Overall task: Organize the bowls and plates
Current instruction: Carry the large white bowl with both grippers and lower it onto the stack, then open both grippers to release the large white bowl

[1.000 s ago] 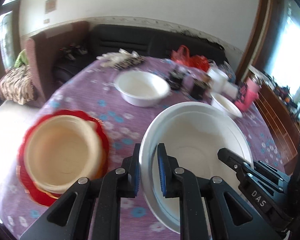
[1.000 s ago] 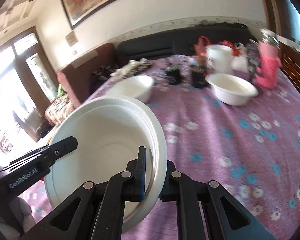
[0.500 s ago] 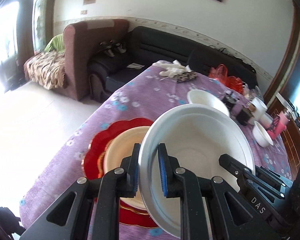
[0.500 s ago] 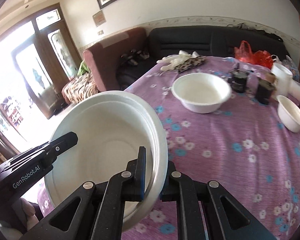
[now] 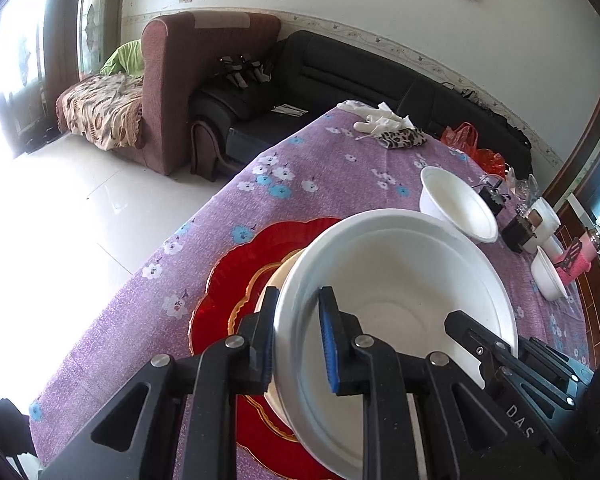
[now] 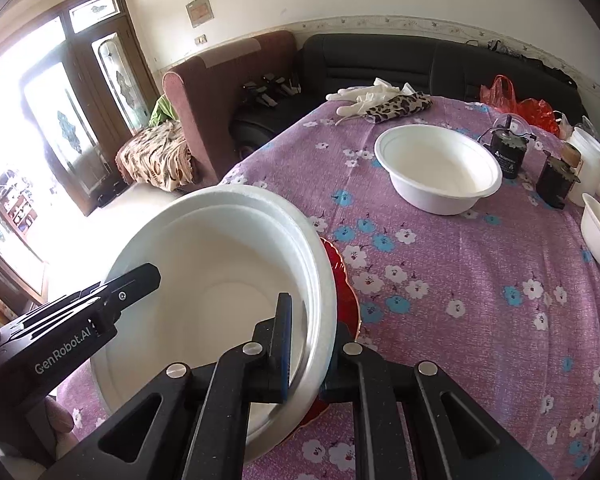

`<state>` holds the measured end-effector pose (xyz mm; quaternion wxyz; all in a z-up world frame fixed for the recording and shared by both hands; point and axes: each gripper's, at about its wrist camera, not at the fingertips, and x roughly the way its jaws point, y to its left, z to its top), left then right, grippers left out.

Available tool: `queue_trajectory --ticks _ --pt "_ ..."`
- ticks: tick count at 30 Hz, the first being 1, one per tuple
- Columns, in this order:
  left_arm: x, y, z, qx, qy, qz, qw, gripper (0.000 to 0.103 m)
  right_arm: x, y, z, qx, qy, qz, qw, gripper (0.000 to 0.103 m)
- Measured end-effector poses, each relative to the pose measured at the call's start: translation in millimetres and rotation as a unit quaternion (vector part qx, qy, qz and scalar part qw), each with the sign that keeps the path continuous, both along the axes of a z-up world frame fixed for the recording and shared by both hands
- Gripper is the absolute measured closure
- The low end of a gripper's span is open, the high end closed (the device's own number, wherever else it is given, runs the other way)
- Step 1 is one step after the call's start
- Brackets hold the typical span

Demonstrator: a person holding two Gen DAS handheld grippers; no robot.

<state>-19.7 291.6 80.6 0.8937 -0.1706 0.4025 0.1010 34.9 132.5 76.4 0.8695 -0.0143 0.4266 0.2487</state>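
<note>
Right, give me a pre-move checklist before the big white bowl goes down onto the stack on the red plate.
1. Left tool clamped on the big white bowl's rim: ok.
2. Right tool clamped on the opposite rim: ok.
3. Bowl over the cream bowl on the red plate: ok, roughly above it.
4. Bowl level: not ok, it looks tilted.
5. Cream bowl free of contents: cannot tell, mostly hidden.
6. Other white bowl out of the way: ok, farther back on the table.
</note>
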Motion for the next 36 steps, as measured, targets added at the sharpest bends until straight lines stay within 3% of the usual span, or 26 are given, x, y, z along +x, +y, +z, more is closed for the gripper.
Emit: queue_trajectory --ticks 29,31,33,36 --pt "-5.3 6.0 4.0 0.027 -0.01 0.018 0.9994 0.08 3.9 16.0 -9.9 -0.012 -0.002 0.0 1.0 0.091" --pt "-6.7 4.7 6.7 0.032 -0.014 0.02 0.9992 0.073 4.3 16.4 -10.3 -0.013 -0.005 0.0 1.0 0.091" --pt "-9.7 3.9 10.1 0.037 -0.021 0.025 0.9988 0.05 2.8 16.7 -10.5 -0.015 -0.011 -0.001 1.0 0.091" --pt "-16.2 4.1 16.4 0.045 -0.036 0.035 0.9978 0.03 -0.2 16.1 -10.4 -0.012 -0.017 -0.004 1.0 0.091"
